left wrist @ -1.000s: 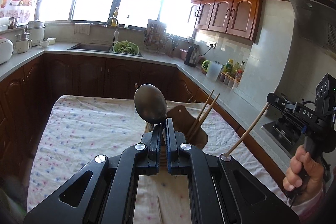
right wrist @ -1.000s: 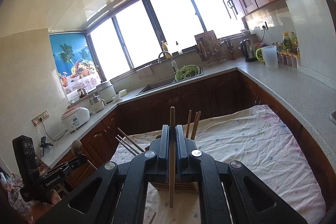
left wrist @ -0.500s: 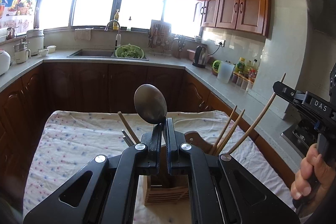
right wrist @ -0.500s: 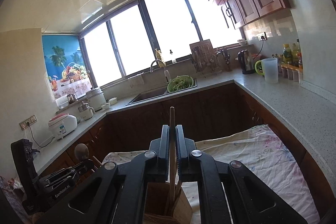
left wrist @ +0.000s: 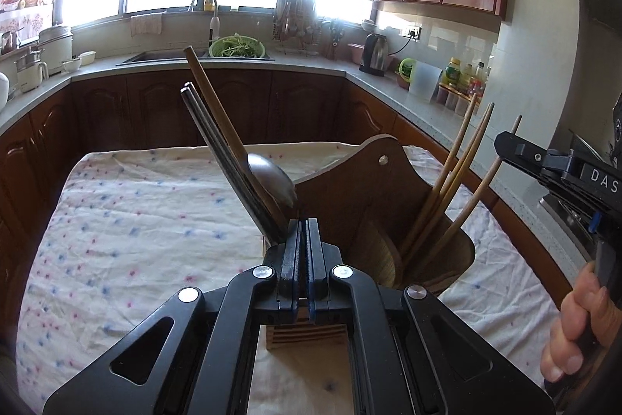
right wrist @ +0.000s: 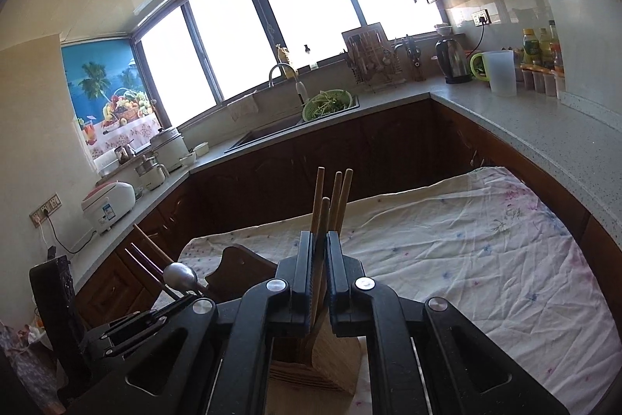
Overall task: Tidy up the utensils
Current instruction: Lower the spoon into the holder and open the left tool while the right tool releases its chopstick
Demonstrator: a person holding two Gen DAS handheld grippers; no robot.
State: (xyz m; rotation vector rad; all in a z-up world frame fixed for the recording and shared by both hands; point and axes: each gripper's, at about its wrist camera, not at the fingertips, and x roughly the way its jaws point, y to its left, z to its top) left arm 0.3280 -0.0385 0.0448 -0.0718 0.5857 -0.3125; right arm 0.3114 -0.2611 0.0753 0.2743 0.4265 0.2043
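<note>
My left gripper (left wrist: 304, 226) is shut on a metal spoon (left wrist: 272, 179), bowl end up, just above the left compartment of the wooden utensil holder (left wrist: 373, 189). Dark chopsticks and a wooden handle (left wrist: 217, 139) lean in that compartment. My right gripper (right wrist: 319, 240) is shut on a wooden chopstick (right wrist: 322, 216), its lower end down in the holder's right compartment beside several other wooden chopsticks (left wrist: 455, 177). The right gripper also shows at the right of the left wrist view (left wrist: 505, 144). The spoon shows at lower left of the right wrist view (right wrist: 180, 275).
The holder stands on a table covered with a floral cloth (left wrist: 136, 220). Dark cabinets and a grey counter (right wrist: 544, 127) surround the table, with a sink (left wrist: 163, 56), a green colander (left wrist: 237, 47) and a kettle (left wrist: 375, 53).
Both grippers have come down toward the holder. The spoon has tilted away and its bowl sits lower. The right chopstick has sunk into the right compartment among the others.
</note>
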